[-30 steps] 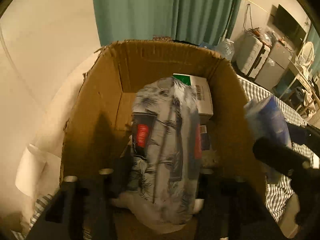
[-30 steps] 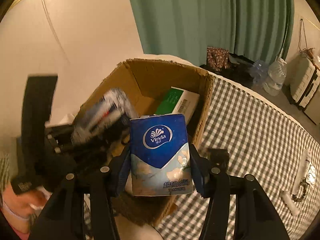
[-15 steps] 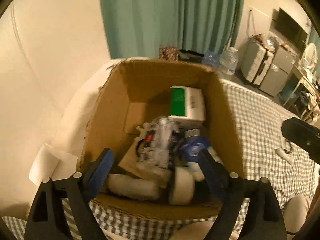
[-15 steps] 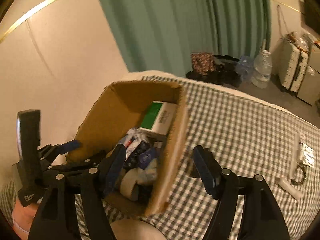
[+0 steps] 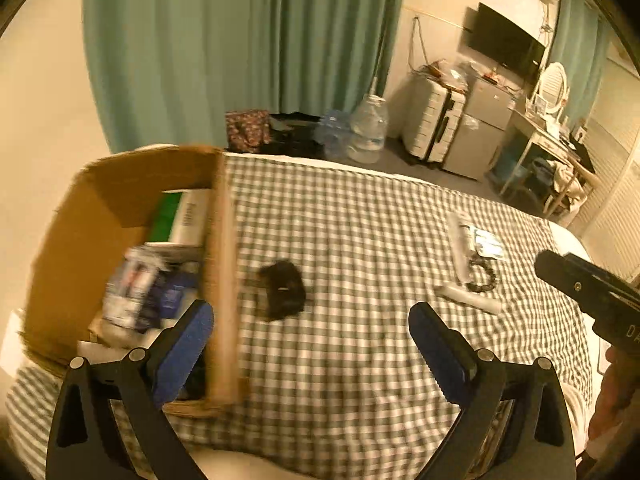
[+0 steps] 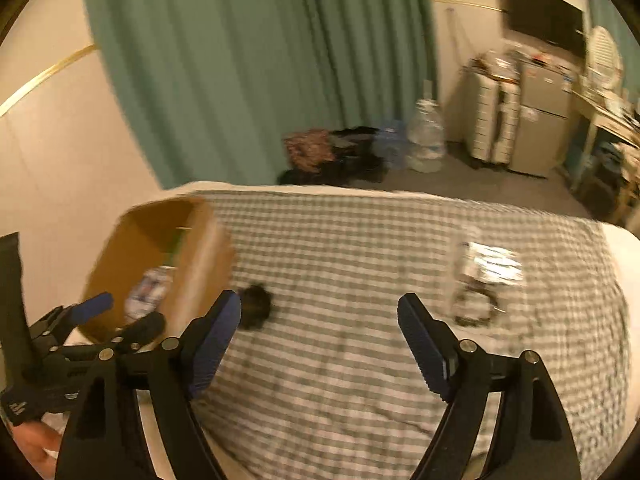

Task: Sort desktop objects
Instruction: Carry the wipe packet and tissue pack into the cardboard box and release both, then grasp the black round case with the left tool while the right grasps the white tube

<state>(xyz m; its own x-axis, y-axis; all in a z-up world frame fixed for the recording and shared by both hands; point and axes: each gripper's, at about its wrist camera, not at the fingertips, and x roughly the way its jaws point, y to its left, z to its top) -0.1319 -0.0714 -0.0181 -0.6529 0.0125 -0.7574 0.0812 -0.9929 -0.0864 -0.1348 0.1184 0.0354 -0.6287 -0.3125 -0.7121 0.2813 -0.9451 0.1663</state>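
On my far left the cardboard box (image 5: 120, 208) sits at the corner of the checked bedspread (image 5: 360, 240), already holding a green-and-white carton (image 5: 180, 216) and a heap of soft packets I can't tell apart through the blur. Its near wall stands upright; thin card like that would buckle if I knocked it, so I judge any drop has to come from above.

My left gripper (image 5: 308, 340) has just been spreading its jaws and now stands wide with nothing between them, the left pad over the box's rim, the right one over bare cloth. My right gripper (image 6: 320, 332) has been opening too and is equally empty.

Just beside the box lies a small dark bundle (image 5: 282, 288). It looks soft and light, probably fabric or a hair tie, so I'd pinch it across its middle and expect it to squash, not slip.

Further right, well apart from it, lie a white tube (image 5: 468, 300), a dark beaded loop (image 5: 482, 278) and a flat shiny packet (image 5: 486, 242). The tube looks stiff and may roll; I'd take it across its width. The loop seems limp, best hooked at one side.

Open cloth between the two groups gives room to swing. The bed's right edge is near the packet, and the mattress yields, so pressing down may sink things.
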